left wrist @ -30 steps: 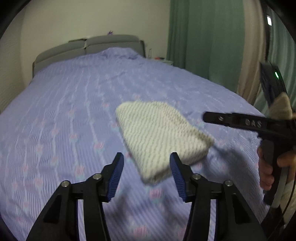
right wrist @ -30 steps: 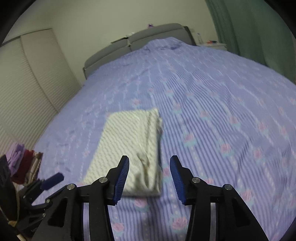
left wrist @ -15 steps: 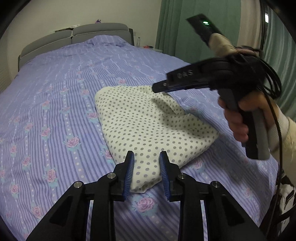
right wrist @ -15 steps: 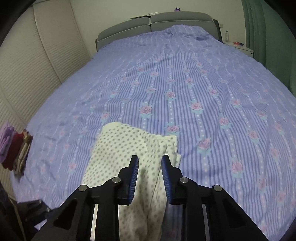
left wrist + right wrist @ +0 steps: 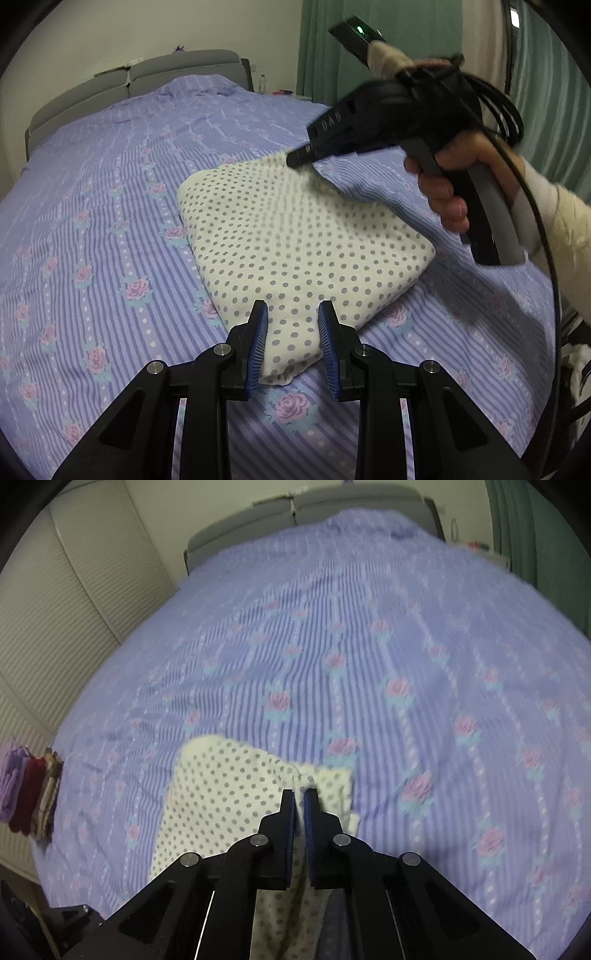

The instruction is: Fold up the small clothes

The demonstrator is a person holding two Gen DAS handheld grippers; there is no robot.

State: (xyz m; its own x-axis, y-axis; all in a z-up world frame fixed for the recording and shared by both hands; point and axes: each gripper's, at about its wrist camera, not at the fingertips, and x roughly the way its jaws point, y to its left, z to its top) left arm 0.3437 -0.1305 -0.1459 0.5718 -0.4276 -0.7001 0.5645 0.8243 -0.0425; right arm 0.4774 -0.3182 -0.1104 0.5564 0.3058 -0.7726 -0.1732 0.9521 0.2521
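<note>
With the dotted garment (image 5: 295, 240) already folded on the bed (image 5: 110, 184), my right gripper (image 5: 300, 801) pinches its far corner while my left gripper (image 5: 291, 332), fingers spread, straddles the near one for another fold.

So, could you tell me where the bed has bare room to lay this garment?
Bare bedspread runs from the polka-dot garment to the headboard, and beside it toward the curtains. The near end is crowded with both grippers: left, right.
</note>
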